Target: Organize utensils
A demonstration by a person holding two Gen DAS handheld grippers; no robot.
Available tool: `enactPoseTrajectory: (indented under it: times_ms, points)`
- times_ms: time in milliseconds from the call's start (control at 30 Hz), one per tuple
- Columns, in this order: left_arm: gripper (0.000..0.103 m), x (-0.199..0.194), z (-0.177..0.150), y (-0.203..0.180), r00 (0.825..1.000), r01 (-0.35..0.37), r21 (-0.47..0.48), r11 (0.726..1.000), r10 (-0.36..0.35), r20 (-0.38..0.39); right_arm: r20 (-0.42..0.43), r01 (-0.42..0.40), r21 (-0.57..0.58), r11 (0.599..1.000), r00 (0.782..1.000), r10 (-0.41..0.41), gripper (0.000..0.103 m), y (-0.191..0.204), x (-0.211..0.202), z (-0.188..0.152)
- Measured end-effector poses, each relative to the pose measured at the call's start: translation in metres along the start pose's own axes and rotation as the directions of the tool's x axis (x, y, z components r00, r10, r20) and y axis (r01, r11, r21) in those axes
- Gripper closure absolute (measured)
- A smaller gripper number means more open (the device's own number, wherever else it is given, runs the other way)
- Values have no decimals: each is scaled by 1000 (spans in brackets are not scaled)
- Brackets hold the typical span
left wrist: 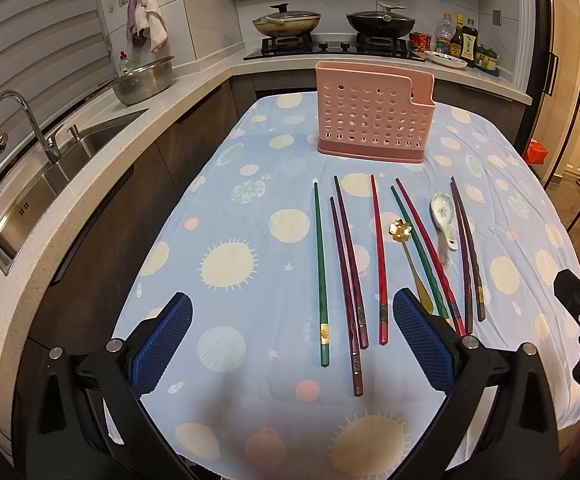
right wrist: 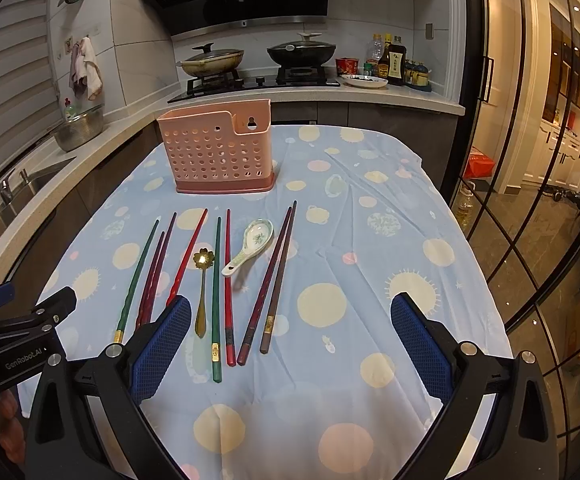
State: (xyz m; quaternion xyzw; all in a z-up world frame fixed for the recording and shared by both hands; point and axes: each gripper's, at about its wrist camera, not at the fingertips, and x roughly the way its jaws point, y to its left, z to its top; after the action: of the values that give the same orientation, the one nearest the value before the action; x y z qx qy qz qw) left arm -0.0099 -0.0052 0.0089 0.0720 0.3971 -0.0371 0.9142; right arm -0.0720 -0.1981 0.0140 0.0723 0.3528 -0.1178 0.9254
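1. Left wrist view: my left gripper point(left wrist: 290, 336) hangs over the near end of the table with its blue pads spread wide and nothing between them. Across the centre of the frame the chopsticks point(left wrist: 344, 276) lie in a loose row on the blue spotted tablecloth point(left wrist: 226, 208), tips pointing toward the top of the frame. A gold flower-headed spoon point(left wrist: 410, 264) lies among them right of centre, and a white ceramic spoon point(left wrist: 444, 216) sits just to its right, between two chopstick groups. The pink perforated utensil holder point(left wrist: 374, 120) stands upright above the row, well apart from the utensils. A sink point(left wrist: 70, 156) fills the left edge; part of my other tool shows at the right edge.

2. Right wrist view: my right gripper point(right wrist: 290, 340) is likewise released, fingers wide apart, holding nothing. The chopsticks point(right wrist: 218, 292) now spread across the centre-left of the frame, with the gold spoon point(right wrist: 202, 292) and ceramic spoon point(right wrist: 248, 246) among them. The holder point(right wrist: 218, 152) stands in the upper left-centre. My left gripper's body shows at the lower left edge. Two lidded pans sit on the stove point(right wrist: 254, 80) along the top.
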Motion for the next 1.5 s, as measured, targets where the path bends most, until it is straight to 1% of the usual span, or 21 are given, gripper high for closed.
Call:
enactPoseTrajectory:
  times_ms: [633,1500]
  points:
    - [7,-2,1,-1,1000,-7,7,1000,7,6,10,-7,-3,1000,1000,7,6,-3,0,2]
    - [7,3,4,1,1000,-12,12,1000,12,-4,-6,-10,10,1000,1000,11,6,-3,4,1]
